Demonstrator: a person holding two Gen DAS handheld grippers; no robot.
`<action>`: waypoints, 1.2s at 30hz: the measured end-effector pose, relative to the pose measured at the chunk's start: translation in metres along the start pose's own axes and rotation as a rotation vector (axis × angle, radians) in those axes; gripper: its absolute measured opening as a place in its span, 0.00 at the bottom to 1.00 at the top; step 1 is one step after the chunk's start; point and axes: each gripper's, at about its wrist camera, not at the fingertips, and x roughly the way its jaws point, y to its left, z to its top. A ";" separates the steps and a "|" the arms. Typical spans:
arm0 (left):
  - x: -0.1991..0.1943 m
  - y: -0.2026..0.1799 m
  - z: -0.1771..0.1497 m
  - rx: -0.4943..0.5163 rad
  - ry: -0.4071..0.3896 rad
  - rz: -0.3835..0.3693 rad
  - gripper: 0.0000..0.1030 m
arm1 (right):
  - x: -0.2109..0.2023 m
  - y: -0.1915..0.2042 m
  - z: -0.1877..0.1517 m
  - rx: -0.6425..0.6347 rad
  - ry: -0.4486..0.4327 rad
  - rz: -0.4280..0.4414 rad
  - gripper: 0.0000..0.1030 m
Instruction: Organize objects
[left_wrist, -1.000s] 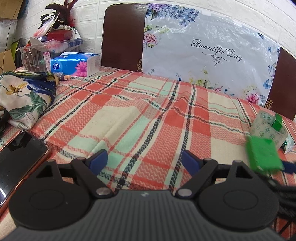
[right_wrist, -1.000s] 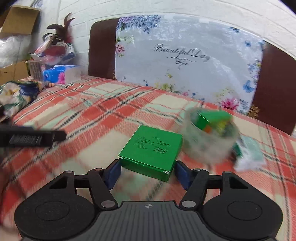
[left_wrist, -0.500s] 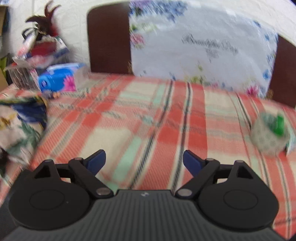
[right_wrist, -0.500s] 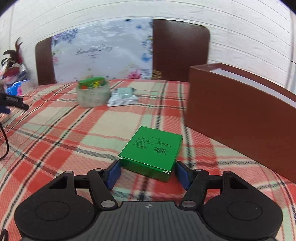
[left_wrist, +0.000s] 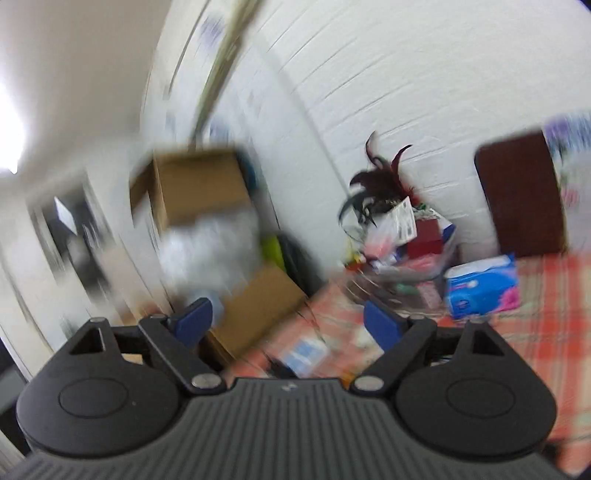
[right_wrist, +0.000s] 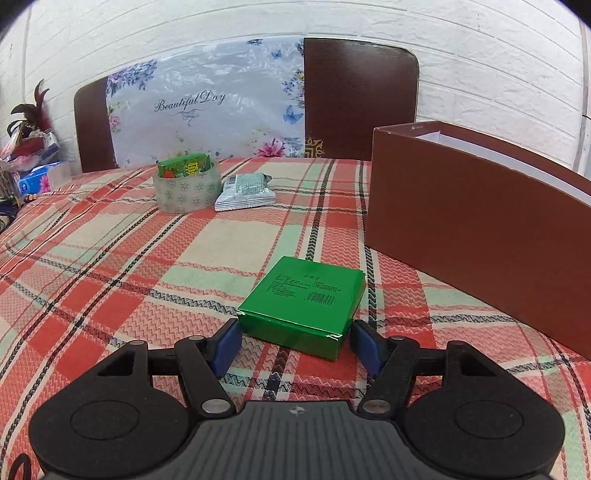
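Plaid cloth (right_wrist: 110, 258) in red, cream and green fills the right wrist view. On it stands the open brown box (right_wrist: 480, 229), the likely container for the tidying.

A second ago the right claw (right_wrist: 295, 347) faced the roll of tape (right_wrist: 184, 192). It has since swung across, carrying the green carton (right_wrist: 306, 295) with it. The carton now sits just beside the brown box's long side wall, low over the cloth. I cannot tell whether its underside rests on the cloth. The tape roll and the foil packet (right_wrist: 245, 192) lie well apart from the brown box, out beyond its far corner.

So the carry looks done, and what probably remains is lifting the carton over the wall and letting go.

The carton lies flat with its barcode face up. It is nearly square, and its slightly longer axis runs away from the claw, slanting toward the brown box.

The right claw is about half spread, its blue pads clamped on the carton's near corners.

The left claw (left_wrist: 288, 321) has swept up and away from the brown box toward blurred cardboard boxes (left_wrist: 195, 184). It stands wide, closing a touch, and holds nothing.
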 end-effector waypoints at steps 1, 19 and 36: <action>-0.003 0.004 -0.004 -0.081 0.024 -0.069 0.85 | 0.000 -0.001 0.000 -0.003 0.001 0.003 0.63; -0.218 -0.389 -0.093 0.101 0.510 -1.433 0.80 | -0.033 -0.009 -0.021 -0.025 -0.004 -0.021 0.61; -0.299 -0.429 -0.052 0.158 0.482 -1.674 0.52 | -0.066 -0.033 0.005 0.007 -0.245 -0.076 0.60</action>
